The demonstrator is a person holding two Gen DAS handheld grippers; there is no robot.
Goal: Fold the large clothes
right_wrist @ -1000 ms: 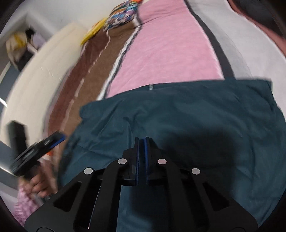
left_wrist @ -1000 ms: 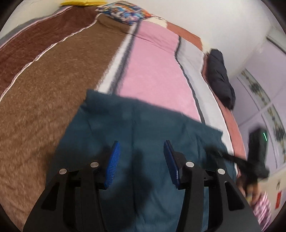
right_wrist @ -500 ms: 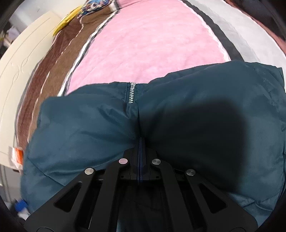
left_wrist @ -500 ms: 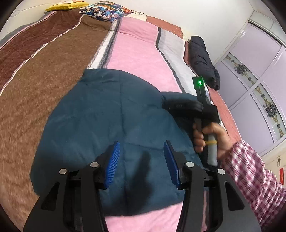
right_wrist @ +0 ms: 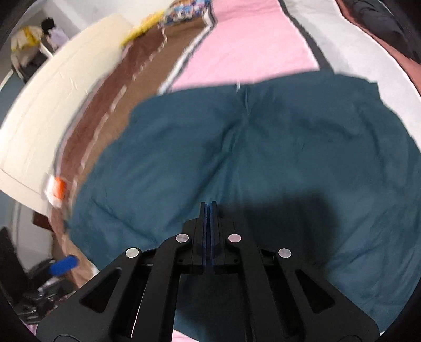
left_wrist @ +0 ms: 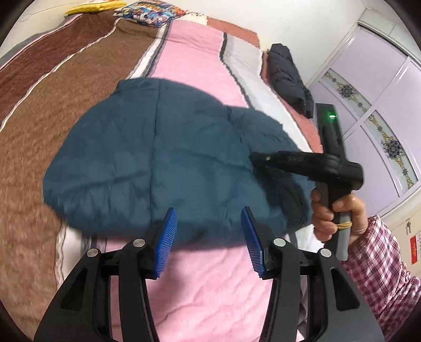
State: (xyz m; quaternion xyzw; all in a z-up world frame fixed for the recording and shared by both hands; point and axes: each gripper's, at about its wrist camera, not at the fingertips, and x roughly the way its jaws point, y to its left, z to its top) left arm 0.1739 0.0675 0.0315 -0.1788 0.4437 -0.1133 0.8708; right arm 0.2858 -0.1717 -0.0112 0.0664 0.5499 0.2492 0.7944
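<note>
A large dark teal padded jacket [left_wrist: 163, 155] lies in a folded bundle on the striped bed; it fills the right wrist view [right_wrist: 263, 157], with a zipper [right_wrist: 238, 86] at its far edge. My left gripper [left_wrist: 208, 236] is open and empty, just short of the jacket's near edge, over pink blanket. My right gripper [right_wrist: 208, 207] is shut, its blue pads pressed together above the jacket with no cloth seen between them. In the left wrist view the right gripper's body [left_wrist: 302, 160] hovers over the jacket's right side, held by a hand in a plaid sleeve.
The bed cover [left_wrist: 205, 60] has brown, pink and grey stripes. A dark folded garment [left_wrist: 288, 79] lies at the far right edge. Patterned pillow [left_wrist: 150, 11] and yellow item [left_wrist: 92, 4] at the head. Wardrobe doors [left_wrist: 381, 100] stand right. A cream headboard panel [right_wrist: 65, 86] and floor clutter lie left.
The jacket went from spread flat to a folded bundle. The left gripper backed off its near edge, staying open. The right gripper, shut throughout, lifted off the cloth and now hovers above it.
</note>
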